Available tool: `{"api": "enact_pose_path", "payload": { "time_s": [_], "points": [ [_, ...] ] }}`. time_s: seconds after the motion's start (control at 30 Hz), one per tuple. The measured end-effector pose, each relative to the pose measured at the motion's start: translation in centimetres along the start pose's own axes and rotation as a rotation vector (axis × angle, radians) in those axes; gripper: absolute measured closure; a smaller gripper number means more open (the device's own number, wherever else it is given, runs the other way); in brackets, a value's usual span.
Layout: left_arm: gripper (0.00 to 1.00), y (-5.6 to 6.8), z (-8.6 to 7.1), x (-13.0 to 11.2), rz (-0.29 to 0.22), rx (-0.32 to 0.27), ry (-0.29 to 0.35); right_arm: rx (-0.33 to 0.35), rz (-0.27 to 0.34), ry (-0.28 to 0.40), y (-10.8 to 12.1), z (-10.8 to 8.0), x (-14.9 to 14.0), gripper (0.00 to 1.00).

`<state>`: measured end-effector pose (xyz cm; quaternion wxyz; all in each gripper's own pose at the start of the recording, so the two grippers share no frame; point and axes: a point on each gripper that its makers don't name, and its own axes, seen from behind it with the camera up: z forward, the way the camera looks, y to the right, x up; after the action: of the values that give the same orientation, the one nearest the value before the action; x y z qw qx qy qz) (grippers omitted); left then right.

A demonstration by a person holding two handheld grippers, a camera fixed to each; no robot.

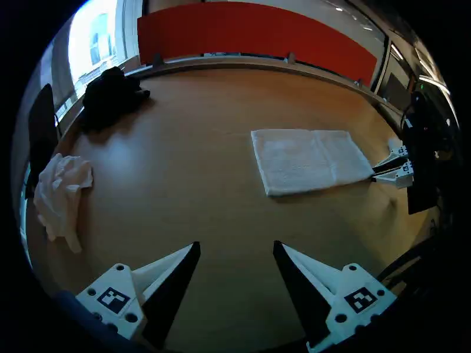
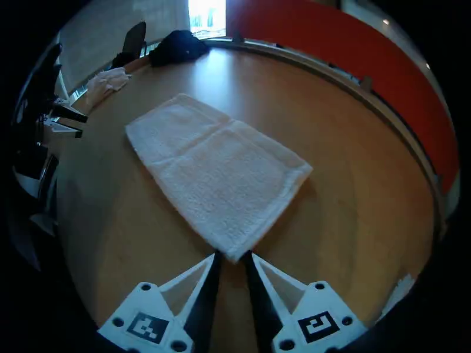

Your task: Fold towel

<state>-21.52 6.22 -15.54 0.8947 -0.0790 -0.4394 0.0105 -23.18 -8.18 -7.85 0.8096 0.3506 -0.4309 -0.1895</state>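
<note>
Wide light-brown wooden bench [image 1: 194,176], bare across most of its top, with a raised rim along the far edge. Behind the rim a long red panel [image 1: 253,32] crosses the top of the frame, and a bright window [image 1: 94,41] sits upper left. Folded white terry towel [image 1: 306,160] lies flat right of centre in the left gripper view, and mid-frame in the right gripper view.

Left gripper [image 1: 235,244] is at the bottom of its own view, fingers spread wide with nothing between them, over bare wood well apart from the towel.

Right gripper [image 2: 232,257] is at bottom centre of its view, fingers drawn close with the towel's near corner between the tips. Can't tell if they actually pinch it. From the left gripper view it sits at the towel's right edge.

Crumpled white cloth [image 1: 62,191] lies at the left edge of the bench. Black bundled fabric [image 1: 112,97] is upper left near the window. Dark chair back [image 1: 41,117] stands beside the bench at far left.
</note>
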Motion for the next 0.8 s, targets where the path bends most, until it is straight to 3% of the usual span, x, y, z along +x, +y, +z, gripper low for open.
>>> {"api": "enact_pose_path", "payload": {
  "time_s": [0.13,0.8],
  "points": [
    [0.08,-0.1,-0.1,0.0,0.002,0.002,0.0,-0.002,0.001,0.006,0.0,0.0,0.1,0.95],
    [0.08,0.0,-0.9,1.4,-0.015,0.01,0.071,-0.035,0.025,0.059,0.2,-2.1,2.0,0.96]
  ]
}}
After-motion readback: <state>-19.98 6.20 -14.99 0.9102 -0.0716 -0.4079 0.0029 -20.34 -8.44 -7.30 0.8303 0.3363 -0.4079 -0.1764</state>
